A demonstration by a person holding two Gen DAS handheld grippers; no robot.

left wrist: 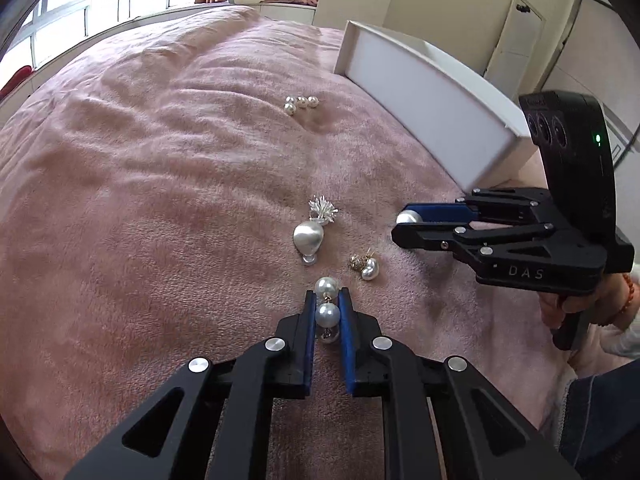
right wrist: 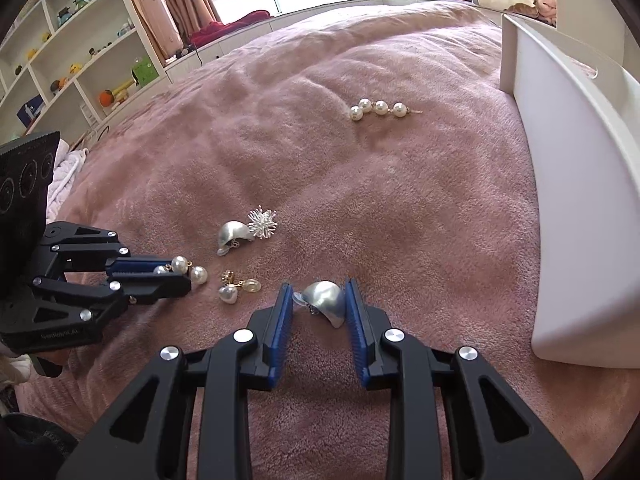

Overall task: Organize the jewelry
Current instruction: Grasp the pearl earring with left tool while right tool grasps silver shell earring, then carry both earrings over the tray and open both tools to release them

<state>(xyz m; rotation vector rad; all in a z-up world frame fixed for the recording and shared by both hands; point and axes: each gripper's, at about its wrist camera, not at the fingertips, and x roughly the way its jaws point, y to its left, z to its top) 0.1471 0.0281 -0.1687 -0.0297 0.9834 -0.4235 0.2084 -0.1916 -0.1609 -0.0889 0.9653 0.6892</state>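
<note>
On the pink blanket (left wrist: 160,200), my left gripper (left wrist: 327,294) is shut on a pearl drop earring (left wrist: 327,314), its middle pearl pinched between the blue pads and one pearl sticking out past the tips. The same grip shows in the right wrist view, left gripper (right wrist: 180,274) and pearl earring (right wrist: 180,265). My right gripper (right wrist: 319,286) is shut on a silver shell earring (right wrist: 326,300) and stands just right of the left gripper (left wrist: 400,226). Loose between them lie a matching silver shell earring with a starburst (left wrist: 310,232) (right wrist: 240,232) and a small gold-and-pearl pair (left wrist: 364,265) (right wrist: 236,286).
A string of several pearls (left wrist: 300,103) (right wrist: 378,109) lies farther out on the blanket. A white open box (left wrist: 432,96) (right wrist: 580,200) stands tall along the right side. White shelves with toys (right wrist: 60,60) are at the far left. A hand (left wrist: 560,308) holds the right gripper's handle.
</note>
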